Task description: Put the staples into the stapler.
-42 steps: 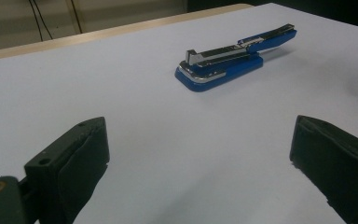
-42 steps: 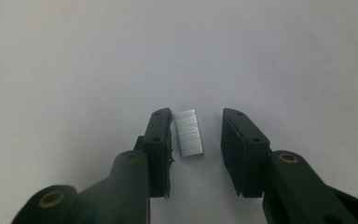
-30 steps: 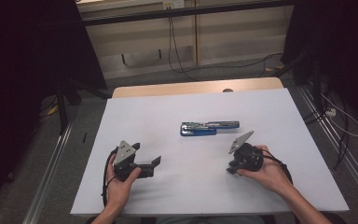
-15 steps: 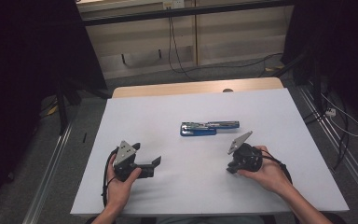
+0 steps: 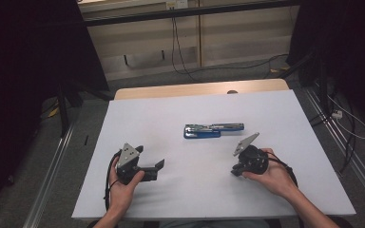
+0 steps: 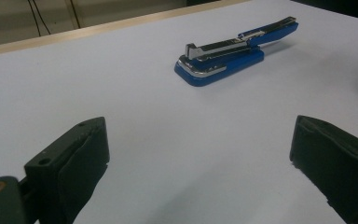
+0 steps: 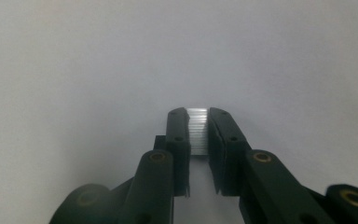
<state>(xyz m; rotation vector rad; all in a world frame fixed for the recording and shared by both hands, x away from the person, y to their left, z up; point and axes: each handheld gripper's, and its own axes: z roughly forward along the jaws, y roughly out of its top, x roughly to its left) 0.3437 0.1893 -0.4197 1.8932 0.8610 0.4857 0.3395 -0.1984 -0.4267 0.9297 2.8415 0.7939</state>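
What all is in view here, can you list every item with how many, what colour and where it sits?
stapler: one, blue with silver metal, opened out flat, lying near the middle of the table, apart from both grippers.
strip of staples: one, silver, clamped between the right gripper's jaws.
table: one, white top with a pale wood edge at the far side.
cables: several, dark, on the grey floor beyond and to the right of the table.
left gripper: one, black with a grey plate, near-left part of the table, jaws wide apart with nothing between them.
right gripper: one, black with a grey plate, near-right part of the table, jaws recently closing, now pressed on the strip of staples.
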